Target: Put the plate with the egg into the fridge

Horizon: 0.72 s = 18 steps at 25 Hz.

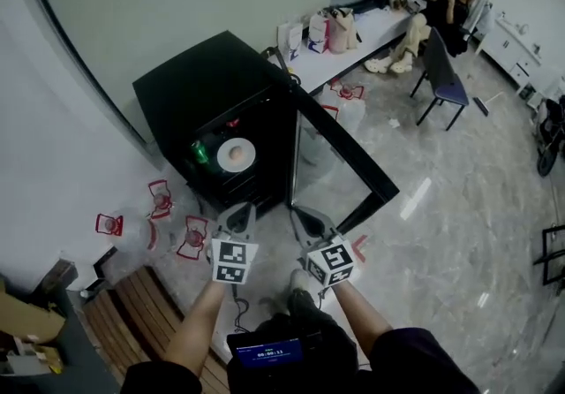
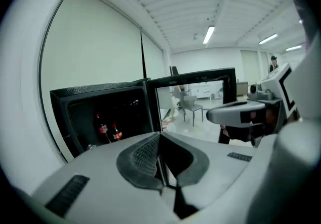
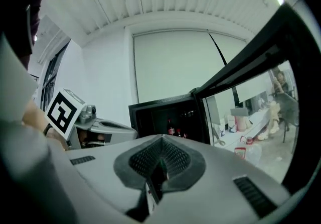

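- My left gripper (image 1: 240,215) and right gripper (image 1: 305,220): jaws pressed together on both, holding nothing.
- Just ahead of the left gripper: plate (image 1: 249,160) with egg (image 1: 235,153), already resting inside the fridge (image 1: 199,83).
- Ahead of the right gripper: door (image 1: 349,143) stands open; my push may glance off its edge and leave it ajar.

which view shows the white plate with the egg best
Head view: the round white plate with the egg sits inside the open black fridge. Both gripper views show only the dark interior and red-labelled bottles, no plate.
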Available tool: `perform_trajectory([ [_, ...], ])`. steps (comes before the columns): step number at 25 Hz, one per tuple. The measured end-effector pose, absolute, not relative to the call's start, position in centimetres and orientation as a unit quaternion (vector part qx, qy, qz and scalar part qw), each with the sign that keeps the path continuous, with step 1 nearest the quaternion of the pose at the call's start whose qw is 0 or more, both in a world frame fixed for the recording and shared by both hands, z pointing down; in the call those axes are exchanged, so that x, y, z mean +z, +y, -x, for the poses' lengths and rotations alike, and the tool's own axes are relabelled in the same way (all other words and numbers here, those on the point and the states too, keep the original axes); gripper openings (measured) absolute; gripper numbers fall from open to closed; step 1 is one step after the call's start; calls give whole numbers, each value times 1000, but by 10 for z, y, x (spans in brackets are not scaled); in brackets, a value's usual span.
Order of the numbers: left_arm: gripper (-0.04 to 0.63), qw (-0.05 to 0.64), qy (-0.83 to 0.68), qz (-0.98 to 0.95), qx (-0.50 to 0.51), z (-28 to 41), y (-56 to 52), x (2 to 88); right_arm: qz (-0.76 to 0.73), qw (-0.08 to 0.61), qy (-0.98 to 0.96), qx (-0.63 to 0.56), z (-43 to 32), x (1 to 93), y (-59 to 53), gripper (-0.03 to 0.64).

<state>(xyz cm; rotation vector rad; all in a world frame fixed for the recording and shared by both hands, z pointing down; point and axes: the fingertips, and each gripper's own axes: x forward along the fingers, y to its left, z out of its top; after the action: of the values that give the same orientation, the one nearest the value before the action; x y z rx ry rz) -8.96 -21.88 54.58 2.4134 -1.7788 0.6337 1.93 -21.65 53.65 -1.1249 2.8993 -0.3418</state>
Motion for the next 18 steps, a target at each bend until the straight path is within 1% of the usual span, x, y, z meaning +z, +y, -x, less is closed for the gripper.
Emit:
perform_trajectory([
  [2, 9, 49, -568, -801, 183, 77, -203, 540, 379, -3, 920, -101, -37, 534, -198, 6],
  [4, 9, 56, -558, -811, 166, 64, -190, 537, 408, -13, 907, -105, -68, 536, -183, 35],
  [7, 9, 65, -549, -821, 145, 44, -179, 532, 474, -16, 872, -125, -137, 541, -180, 216],
  [8, 9, 64, -545, -824, 141, 37, -177, 530, 494, -20, 860, -130, -161, 541, -184, 249],
  [10, 9, 60, -540, -828, 139, 24, -173, 527, 512, -37, 847, -134, -192, 542, -197, 261],
  [14, 9, 73, -546, -826, 121, 6, -166, 518, 518, -80, 847, -85, -210, 546, -208, 265],
  [17, 9, 68, -555, -820, 124, -5, -161, 513, 549, -61, 832, -60, -233, 534, -214, 272],
  [18, 9, 64, -559, -817, 127, -7, -159, 511, 555, -54, 828, -58, -244, 533, -223, 304],
])
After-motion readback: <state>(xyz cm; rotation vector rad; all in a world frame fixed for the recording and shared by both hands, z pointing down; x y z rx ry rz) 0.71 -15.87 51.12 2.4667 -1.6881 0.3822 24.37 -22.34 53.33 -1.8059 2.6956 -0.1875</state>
